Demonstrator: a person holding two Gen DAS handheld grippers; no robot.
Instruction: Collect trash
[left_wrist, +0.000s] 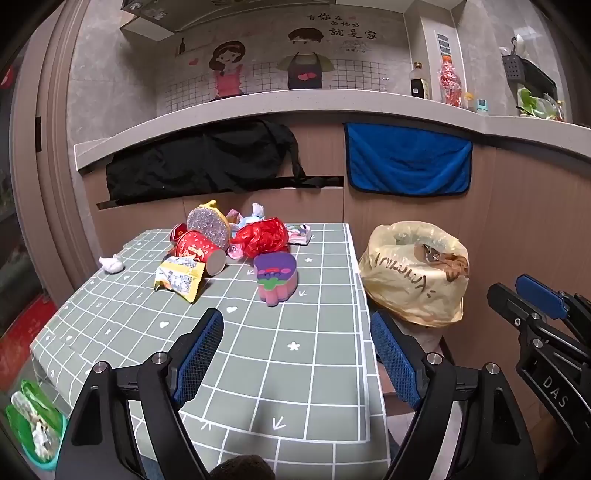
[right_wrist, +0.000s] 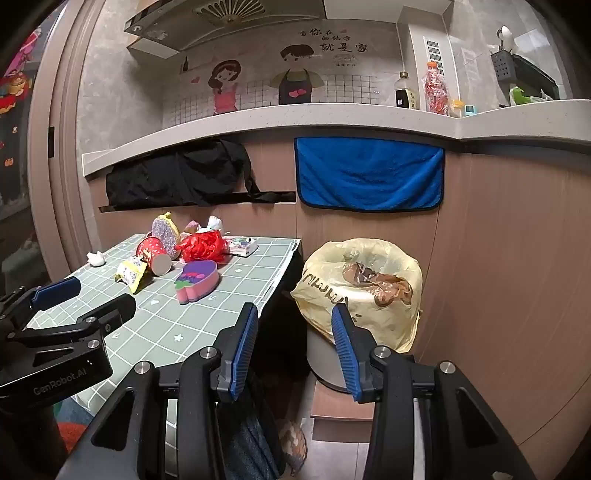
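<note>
Trash lies at the far end of the grid-patterned table (left_wrist: 295, 369): a tipped red paper cup (left_wrist: 199, 253), a yellow snack wrapper (left_wrist: 179, 277), a crumpled red plastic bag (left_wrist: 262, 236), a white tissue wad (left_wrist: 110, 263) and small wrappers (left_wrist: 299, 232). A purple-pink sponge (left_wrist: 275, 278) and a glittery sponge (left_wrist: 208, 223) lie among them. A bin lined with a yellow bag (left_wrist: 413, 273) stands right of the table. My left gripper (left_wrist: 297, 347) is open and empty above the near table. My right gripper (right_wrist: 295, 339) is open and empty in front of the bin (right_wrist: 362, 284).
A brown cabinet wall with a black cloth (left_wrist: 199, 162) and a blue towel (left_wrist: 406, 158) rises behind the table. A counter (left_wrist: 295, 103) above holds bottles. A green-lined bin (left_wrist: 33, 428) sits on the floor at the left.
</note>
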